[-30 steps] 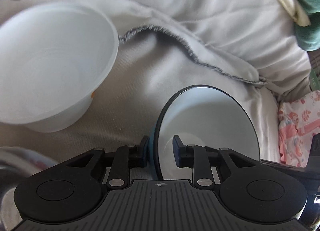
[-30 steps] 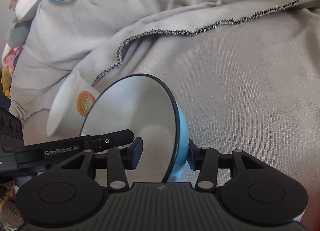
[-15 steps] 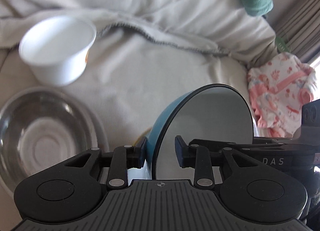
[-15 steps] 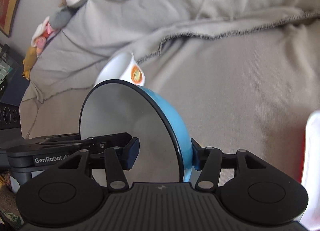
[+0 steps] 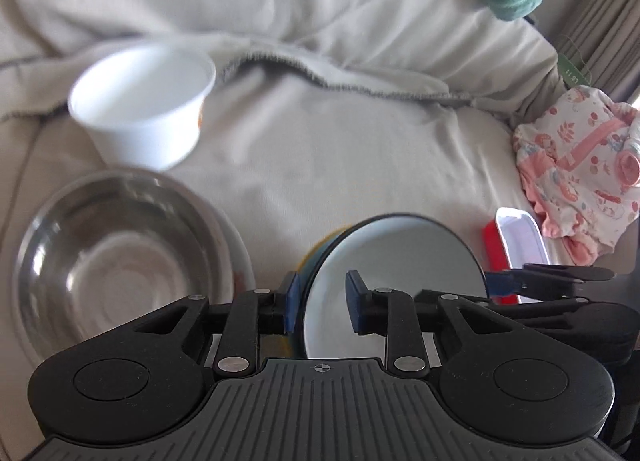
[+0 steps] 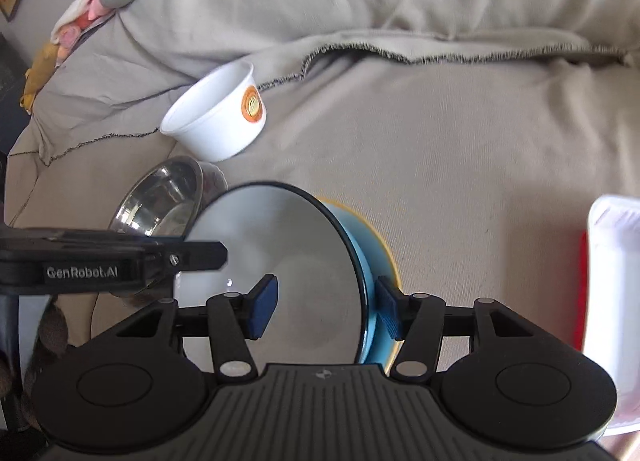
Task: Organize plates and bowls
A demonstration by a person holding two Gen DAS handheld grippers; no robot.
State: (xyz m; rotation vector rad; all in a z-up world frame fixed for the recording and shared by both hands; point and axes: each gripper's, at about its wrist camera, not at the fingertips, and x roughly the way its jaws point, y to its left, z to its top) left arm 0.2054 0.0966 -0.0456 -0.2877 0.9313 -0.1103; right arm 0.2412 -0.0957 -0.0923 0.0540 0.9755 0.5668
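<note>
Blue bowl (image 6: 280, 273) between hand-held gripper (image 6: 324, 311) fingers

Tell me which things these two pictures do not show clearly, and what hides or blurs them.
- Yellow dish under the blue bowl: right wrist view, only an edge shows; the bowl hides it.
- Steel bowl: right wrist view, its near side is behind the left gripper.
- White cup: left wrist view, motion-blurred; its logo is unreadable.
- Red and white container: right wrist view, cut off by the picture edge.
- Right gripper: grip force is not visible.
</note>
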